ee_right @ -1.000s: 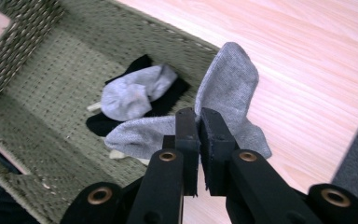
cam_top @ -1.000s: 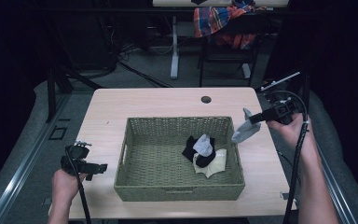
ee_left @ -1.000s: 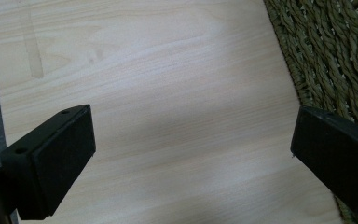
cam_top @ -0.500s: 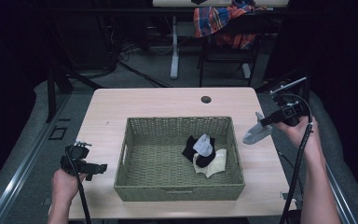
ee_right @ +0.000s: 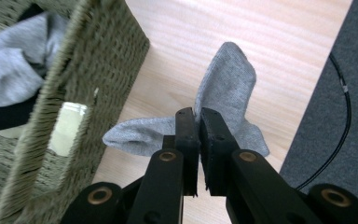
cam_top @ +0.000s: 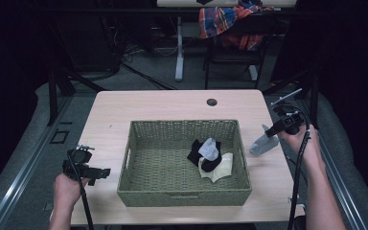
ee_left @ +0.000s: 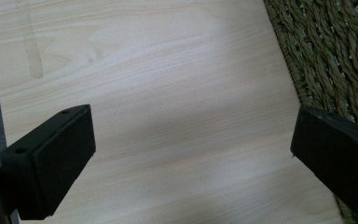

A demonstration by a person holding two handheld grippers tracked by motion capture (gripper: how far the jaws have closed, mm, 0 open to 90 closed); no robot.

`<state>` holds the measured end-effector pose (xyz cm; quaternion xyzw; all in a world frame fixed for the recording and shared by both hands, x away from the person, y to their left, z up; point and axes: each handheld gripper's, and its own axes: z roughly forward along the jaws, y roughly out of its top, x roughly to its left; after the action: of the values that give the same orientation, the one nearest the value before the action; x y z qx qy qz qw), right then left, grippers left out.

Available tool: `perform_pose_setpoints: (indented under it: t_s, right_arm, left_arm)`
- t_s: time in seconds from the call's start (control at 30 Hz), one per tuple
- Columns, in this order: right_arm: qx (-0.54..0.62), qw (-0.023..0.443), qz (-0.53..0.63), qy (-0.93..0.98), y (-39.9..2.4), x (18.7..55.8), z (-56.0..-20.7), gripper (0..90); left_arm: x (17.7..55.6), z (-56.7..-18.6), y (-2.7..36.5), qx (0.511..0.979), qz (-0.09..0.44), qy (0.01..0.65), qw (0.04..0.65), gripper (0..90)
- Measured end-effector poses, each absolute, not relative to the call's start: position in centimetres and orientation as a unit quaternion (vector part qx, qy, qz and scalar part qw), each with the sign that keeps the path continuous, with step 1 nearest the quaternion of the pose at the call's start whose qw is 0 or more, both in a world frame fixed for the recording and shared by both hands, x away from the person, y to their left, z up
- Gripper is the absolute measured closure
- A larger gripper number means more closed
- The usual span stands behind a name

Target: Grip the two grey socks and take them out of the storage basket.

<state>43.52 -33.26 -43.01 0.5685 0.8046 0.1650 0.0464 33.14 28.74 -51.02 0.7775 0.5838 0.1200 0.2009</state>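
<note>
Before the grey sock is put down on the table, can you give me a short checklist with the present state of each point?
1. Right hand-held gripper shut on the grey sock: ok.
2. Sock is outside the wicker basket, over the table at the basket's right: ok.
3. Table beneath the sock bare: ok.
4. Sock already resting on the table: cannot tell.
5. Left hand-held gripper open, holding nothing, away from the sock: ok.
6. Other socks lie inside the basket: ok.

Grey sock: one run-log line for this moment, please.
right claw: shut on grey sock | sock: over table, right of wicker basket | left claw: open
</note>
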Motion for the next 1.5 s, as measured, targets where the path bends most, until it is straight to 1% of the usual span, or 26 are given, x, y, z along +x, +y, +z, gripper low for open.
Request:
perform_pose_setpoints:
  t_s: [0.13, 0.17, 0.3, 0.33, 0.43, 0.7, 0.83, 0.87, 0.9, 0.93, 1.0, 1.03, 1.1, 1.13, 1.17, 1.2, 1.33, 1.4, 1.47, 1.5]
  right_arm:
    - [0.571, 0.041, 0.156, 0.805, -32.9, 43.8, -44.1, 86.8]
    - [0.568, 0.034, 0.148, 0.809, -32.7, 44.1, -44.8, 86.7]
    - [0.565, 0.042, 0.124, 0.815, -32.0, 44.4, -45.9, 86.6]
    - [0.561, 0.035, 0.122, 0.818, -31.9, 44.6, -46.1, 86.6]
    - [0.56, 0.035, 0.121, 0.819, -31.4, 44.8, -47.0, 86.5]
    - [0.558, 0.031, 0.119, 0.821, -30.9, 45.2, -48.3, 86.0]
    - [0.564, 0.039, 0.124, 0.815, -30.6, 45.3, -48.7, 82.9]
    - [0.563, 0.039, 0.127, 0.815, -30.5, 45.3, -48.8, 80.5]
    - [0.558, 0.039, 0.122, 0.82, -30.3, 45.4, -48.8, 74.5]
    - [0.555, 0.036, 0.122, 0.822, -30.2, 45.4, -48.7, 72.6]
    - [0.555, 0.04, 0.129, 0.821, -30.0, 45.3, -48.4, 63.4]
    - [0.557, 0.043, 0.137, 0.818, -30.0, 45.3, -48.2, 60.5]
    - [0.554, 0.045, 0.142, 0.819, -30.1, 45.1, -47.5, 50.7]
    - [0.554, 0.045, 0.142, 0.819, -30.1, 45.1, -47.5, 50.7]
    - [0.552, 0.041, 0.153, 0.818, -30.2, 44.9, -46.6, 41.0]
    - [0.552, 0.041, 0.158, 0.818, -30.2, 44.8, -46.3, 36.8]
    - [0.541, 0.042, 0.197, 0.817, -30.0, 44.1, -44.2, 25.1]
    - [0.535, 0.036, 0.22, 0.815, -29.7, 43.7, -43.2, 16.8]
    - [0.525, 0.041, 0.231, 0.818, -29.2, 43.3, -42.4, 14.3]
    - [0.518, 0.035, 0.243, 0.819, -28.8, 43.1, -41.9, 11.9]
  left_arm:
    - [33.1, -51.1, 28.7, 0.778, 0.117, 0.584, 0.201, 0.1]
    - [33.2, -51.0, 28.7, 0.778, 0.119, 0.583, 0.2, 0.1]
    - [33.2, -51.1, 28.7, 0.778, 0.117, 0.584, 0.201, 0.1]
    - [33.2, -51.1, 28.7, 0.778, 0.118, 0.583, 0.201, 0.1]
    - [33.2, -51.1, 28.7, 0.779, 0.118, 0.583, 0.199, 0.1]
    - [33.2, -51.1, 28.7, 0.779, 0.117, 0.583, 0.198, 0.1]
    - [33.2, -51.2, 28.6, 0.781, 0.114, 0.582, 0.194, 0.1]
    - [33.2, -51.2, 28.6, 0.781, 0.113, 0.582, 0.195, 0.1]
    - [33.2, -51.2, 28.6, 0.781, 0.114, 0.582, 0.195, 0.1]
    - [33.2, -51.2, 28.6, 0.781, 0.113, 0.582, 0.195, 0.1]
    - [33.2, -51.2, 28.6, 0.781, 0.113, 0.583, 0.195, 0.1]
    - [33.2, -51.2, 28.6, 0.781, 0.112, 0.582, 0.195, 0.1]
    - [33.2, -51.2, 28.6, 0.781, 0.112, 0.582, 0.195, 0.1]
    - [33.2, -51.2, 28.6, 0.781, 0.112, 0.582, 0.195, 0.1]
    - [33.2, -51.2, 28.6, 0.781, 0.112, 0.582, 0.195, 0.1]
    - [33.2, -51.2, 28.6, 0.781, 0.112, 0.583, 0.195, 0.1]
    - [33.2, -51.2, 28.6, 0.781, 0.111, 0.582, 0.196, 0.1]
    - [33.2, -51.2, 28.6, 0.781, 0.111, 0.582, 0.196, 0.1]
    - [33.2, -51.2, 28.6, 0.781, 0.111, 0.582, 0.196, 0.1]
    - [33.2, -51.2, 28.6, 0.781, 0.111, 0.582, 0.196, 0.1]
